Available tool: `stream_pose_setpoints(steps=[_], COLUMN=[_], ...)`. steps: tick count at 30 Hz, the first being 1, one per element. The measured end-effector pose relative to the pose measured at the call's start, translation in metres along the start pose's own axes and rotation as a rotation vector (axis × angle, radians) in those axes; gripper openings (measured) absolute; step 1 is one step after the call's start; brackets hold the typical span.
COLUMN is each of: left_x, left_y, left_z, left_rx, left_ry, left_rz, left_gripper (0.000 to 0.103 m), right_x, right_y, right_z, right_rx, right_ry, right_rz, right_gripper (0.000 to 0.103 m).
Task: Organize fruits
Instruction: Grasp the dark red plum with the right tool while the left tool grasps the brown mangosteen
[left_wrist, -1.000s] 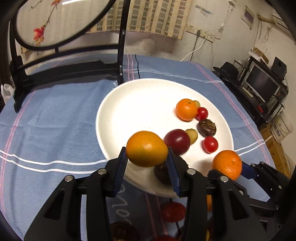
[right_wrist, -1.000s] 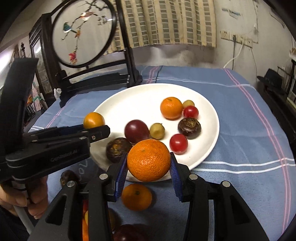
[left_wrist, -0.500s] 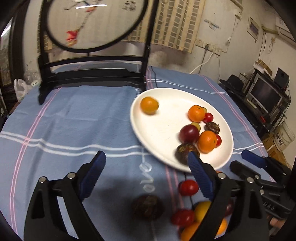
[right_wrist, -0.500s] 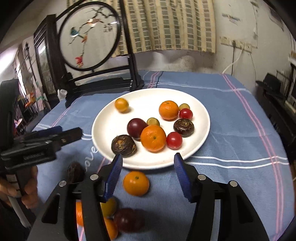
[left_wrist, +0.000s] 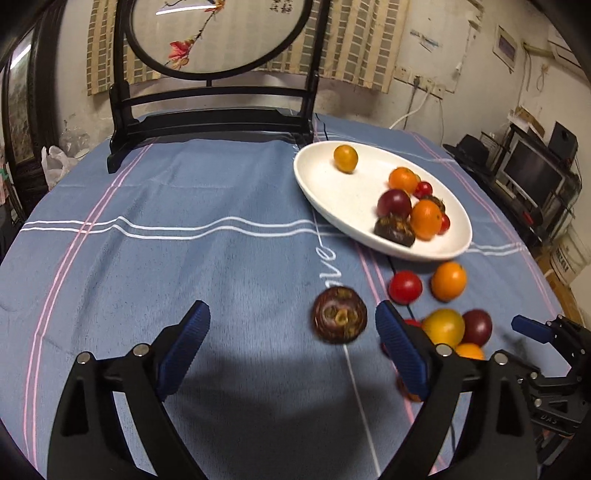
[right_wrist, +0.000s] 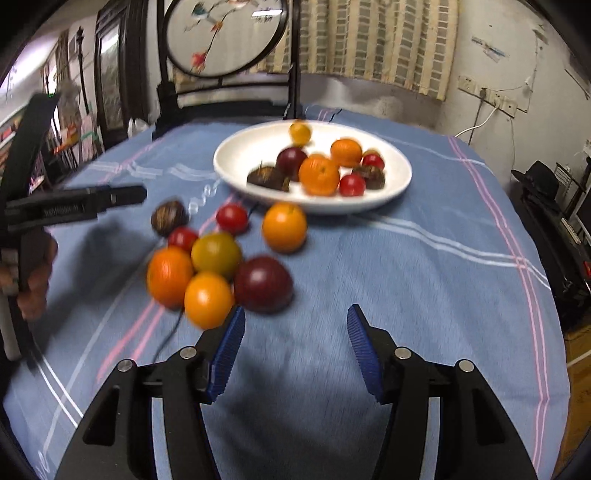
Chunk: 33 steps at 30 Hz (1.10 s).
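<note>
Both empty, jaws spread: left hand-held gripper (left_wrist: 291, 345) frames the dark brown round mangosteen (left_wrist: 340, 315) on the blue striped tabletop (left_wrist: 184, 240), prob next pick. Right hand-held gripper (right_wrist: 295, 347) sits near the loose fruit cluster (right_wrist: 218, 269). White oval plate (right_wrist: 236, 162) already holds several fruits. Right view shows the whole cluster (left view clips it).

Round table under blue striped cloth (left_wrist: 192, 229) carries white oval plate (left_wrist: 343, 192), loose fruit cluster (right_wrist: 218, 258), black wooden screen stand (left_wrist: 207, 122).
</note>
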<state>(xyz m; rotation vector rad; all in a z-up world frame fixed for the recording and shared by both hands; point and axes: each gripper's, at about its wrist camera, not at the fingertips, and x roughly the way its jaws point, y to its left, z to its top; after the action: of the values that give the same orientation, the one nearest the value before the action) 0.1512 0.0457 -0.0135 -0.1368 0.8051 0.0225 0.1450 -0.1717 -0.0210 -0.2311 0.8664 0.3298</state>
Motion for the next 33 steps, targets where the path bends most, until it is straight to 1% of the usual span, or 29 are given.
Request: stream_pose_setpoints(steps=[3, 8, 11, 13, 17, 18, 20, 21, 23, 26, 29, 33], left_x=[0.000, 0.002, 0.006, 0.008, 0.009, 0.009, 0.011, 0.012, 0.013, 0.014, 0.016, 0.020], left_y=[-0.001, 0.001, 0.003, 0.005, 0.010, 0.010, 0.012, 0.012, 0.013, 0.011, 0.006, -0.001], left_z=[-0.002, -0.001, -0.001, -0.001, 0.000, 0.000, 0.000, 0.000, 0.000, -0.001, -0.003, -0.007], left_rx=[0.024, 0.022, 0.018, 0.007, -0.014, -0.018, -0.023, -0.026, -0.027, -0.014, 0.014, 0.064], left_ry=[-0.002, 0.001, 0.023, 0.031, 0.040, 0.043, 0.052, 0.058, 0.064, 0.070, 0.077, 0.076], left_rz=[0.002, -0.021, -0.015, -0.009, -0.016, -0.017, -0.021, -0.022, -0.022, -0.017, -0.009, 0.015], left_gripper=[0.089, 0.089, 0.089, 0.089, 0.089, 0.089, 0.089, 0.089, 0.089, 0.089, 0.089, 0.089], right_x=[0.007, 0.022, 0.030, 0.033, 0.045, 0.047, 0.050, 0.050, 0.048, 0.038, 0.026, 0.021], right_y=[0.009, 0.015, 0.014, 0.013, 0.016, 0.018, 0.022, 0.022, 0.025, 0.023, 0.018, 0.011], right_z=[0.000, 0.005, 0.013, 0.019, 0.032, 0.034, 0.039, 0.039, 0.038, 0.035, 0.032, 0.027], right_rx=[-0.044, -0.071, -0.067, -0.061, -0.067, -0.070, -0.067, -0.064, -0.064, -0.058, -0.039, -0.015], right_ry=[0.028, 0.060, 0.069, 0.069, 0.081, 0.076, 0.063, 0.055, 0.040, 0.021, -0.011, -0.016], right_rz=[-0.016, -0.044, -0.032, -0.013, 0.009, 0.009, 0.027, 0.032, 0.028, 0.045, 0.036, 0.042], right_gripper=[0.057, 0.053, 0.052, 0.047, 0.047, 0.047, 0.041, 0.039, 0.039, 0.039, 0.039, 0.039])
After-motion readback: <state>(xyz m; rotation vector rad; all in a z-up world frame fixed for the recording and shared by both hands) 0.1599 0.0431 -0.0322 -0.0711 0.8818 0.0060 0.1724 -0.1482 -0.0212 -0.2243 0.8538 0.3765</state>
